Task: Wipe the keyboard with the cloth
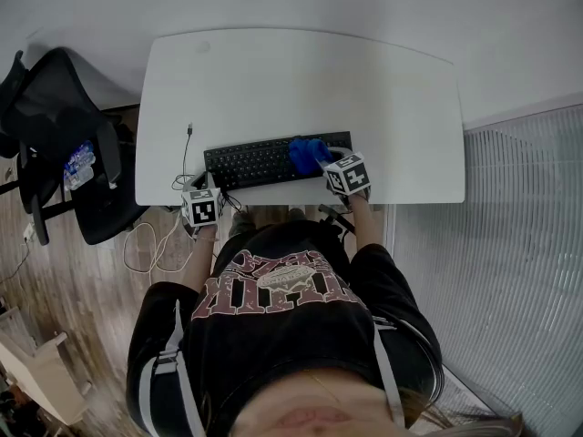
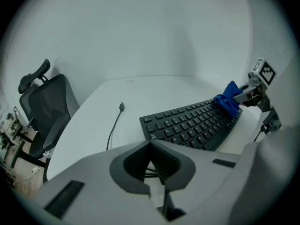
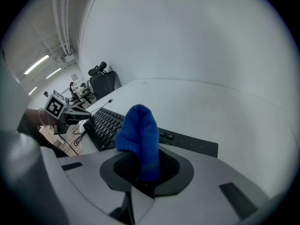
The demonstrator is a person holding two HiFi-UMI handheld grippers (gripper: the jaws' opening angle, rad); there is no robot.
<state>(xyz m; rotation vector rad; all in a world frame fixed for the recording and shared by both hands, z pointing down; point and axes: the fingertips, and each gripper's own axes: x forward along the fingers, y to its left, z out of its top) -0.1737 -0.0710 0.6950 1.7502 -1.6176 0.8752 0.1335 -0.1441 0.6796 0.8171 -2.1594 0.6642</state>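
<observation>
A: Head view: where's the cloth [image 1: 308, 153]?
B: Mid-frame, on the keyboard [image 1: 260, 162], right end, under your right gripper [image 1: 321, 159].
A: Left gripper view?
B: Your left gripper [image 2: 151, 146], jaws together and empty, sits lower centre, clear of the keyboard [image 2: 192, 123].
A: Right gripper view?
B: Clamped on the cloth [image 3: 139, 135], letting you wipe.

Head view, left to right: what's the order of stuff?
office chair → left gripper → blue cloth → right gripper. Skipped the keyboard: it spans from one gripper to the other.
</observation>
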